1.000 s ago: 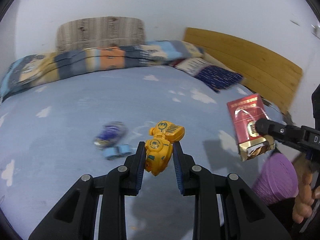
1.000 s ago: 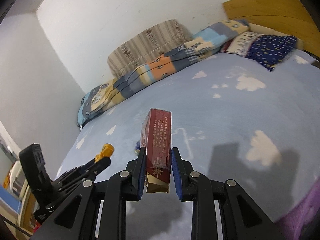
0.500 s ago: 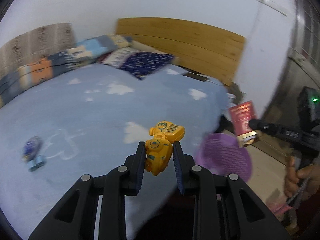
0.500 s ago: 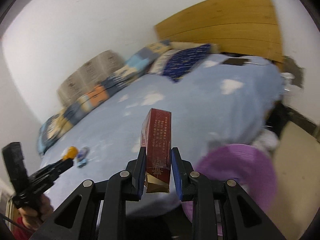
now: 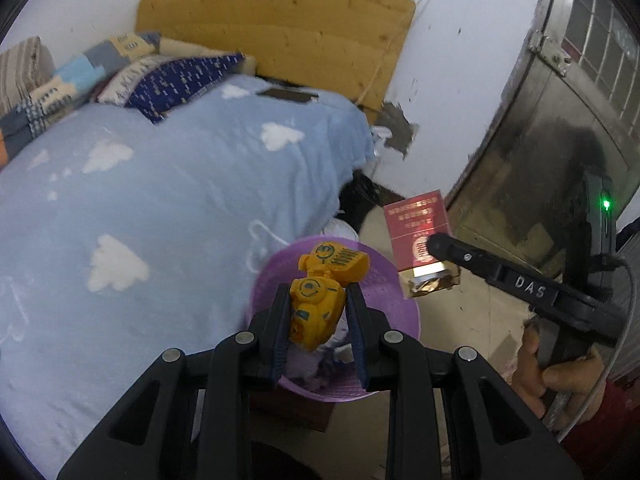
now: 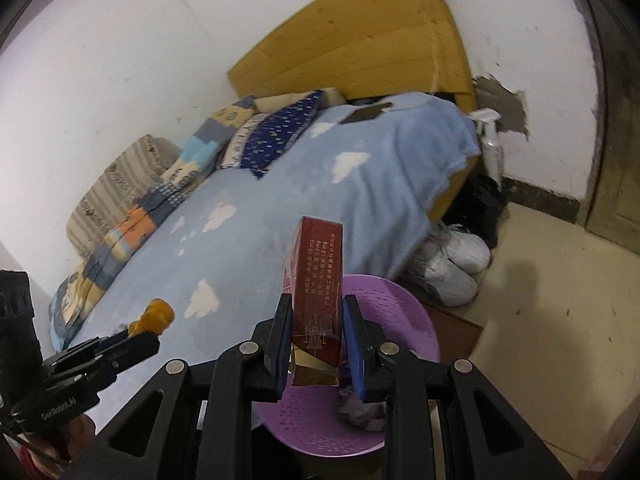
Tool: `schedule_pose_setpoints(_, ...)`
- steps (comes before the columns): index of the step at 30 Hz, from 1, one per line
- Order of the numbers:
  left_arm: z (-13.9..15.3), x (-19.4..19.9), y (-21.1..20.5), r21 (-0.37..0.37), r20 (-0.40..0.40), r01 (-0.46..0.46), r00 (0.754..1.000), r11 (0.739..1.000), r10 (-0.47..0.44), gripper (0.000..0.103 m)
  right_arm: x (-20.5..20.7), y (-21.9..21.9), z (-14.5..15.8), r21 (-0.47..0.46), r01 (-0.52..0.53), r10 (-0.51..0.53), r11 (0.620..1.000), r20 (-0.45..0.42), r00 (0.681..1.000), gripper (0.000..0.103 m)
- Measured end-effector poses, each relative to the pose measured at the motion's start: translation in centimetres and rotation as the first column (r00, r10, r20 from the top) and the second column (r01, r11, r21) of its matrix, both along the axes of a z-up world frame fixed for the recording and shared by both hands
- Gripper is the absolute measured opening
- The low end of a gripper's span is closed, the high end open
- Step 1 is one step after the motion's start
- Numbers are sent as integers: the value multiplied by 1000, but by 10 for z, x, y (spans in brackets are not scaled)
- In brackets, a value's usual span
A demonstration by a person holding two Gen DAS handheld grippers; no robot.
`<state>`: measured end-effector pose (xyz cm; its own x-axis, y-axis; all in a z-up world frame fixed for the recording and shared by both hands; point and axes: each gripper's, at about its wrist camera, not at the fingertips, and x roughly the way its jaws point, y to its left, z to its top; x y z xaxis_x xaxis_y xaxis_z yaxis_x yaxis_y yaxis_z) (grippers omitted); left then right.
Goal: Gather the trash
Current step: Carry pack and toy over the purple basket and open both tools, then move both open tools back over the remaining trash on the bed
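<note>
My left gripper (image 5: 318, 304) is shut on a yellow toy robot (image 5: 320, 300) and hangs over a purple perforated bin (image 5: 380, 292) that stands on the floor beside the bed. My right gripper (image 6: 316, 320) is shut on a red cigarette pack (image 6: 316, 276), held upright above the same purple bin (image 6: 384, 320). In the left wrist view the cigarette pack (image 5: 420, 236) shows at the right, just beyond the bin's rim, in the right gripper (image 5: 440, 248). In the right wrist view the left gripper (image 6: 140, 336) and its yellow toy (image 6: 156, 316) appear at the lower left. Some crumpled scraps (image 6: 360, 408) lie inside the bin.
A bed with a light blue cloud blanket (image 5: 160, 200) fills the left. Pillows (image 6: 276, 128) and a wooden headboard (image 6: 360, 48) lie beyond. White sneakers (image 6: 452, 264) and a spray bottle (image 6: 490, 140) stand by the bed's corner. A metal door (image 5: 560, 120) is at the right.
Both grippers swung from over the bed to the bedside, still gripping the toy and the pack. The purple bin now sits under them; the small toy cars on the blanket have left view.
</note>
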<state>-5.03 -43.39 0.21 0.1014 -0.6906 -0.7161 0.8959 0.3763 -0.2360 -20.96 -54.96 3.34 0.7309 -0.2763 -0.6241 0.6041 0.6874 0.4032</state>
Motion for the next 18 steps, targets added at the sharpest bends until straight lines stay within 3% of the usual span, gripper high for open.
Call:
schedule_pose_setpoints(3,-7,0,-12,16,-35,-4,999,1000,4,26,-2,-10,-13,26,19,-19,999,-16,1000,26)
schedule_pose_setpoints(5,-9,1,-17,25,-46,-11,999,1000,12,41,-1,-16,-21,46,24,-22,999,-40,999,26)
schedule_pose_setpoints(6,-9,2,-16,25,-47,-23,999,999,24,55,0,-18,-25,58,20,-17,998,-48,999,29)
schedule_pose_setpoints(7,-8,4,-16,17,-48,-33,998,999,34,57,0,-21,-28,67,28,-24,997,-54,998,31)
schedule_pose_setpoints(18,4,34,43,-25,-37,-141,989,990,140,57,7,-12,-20,73,-14,16,997,-22,1000,40)
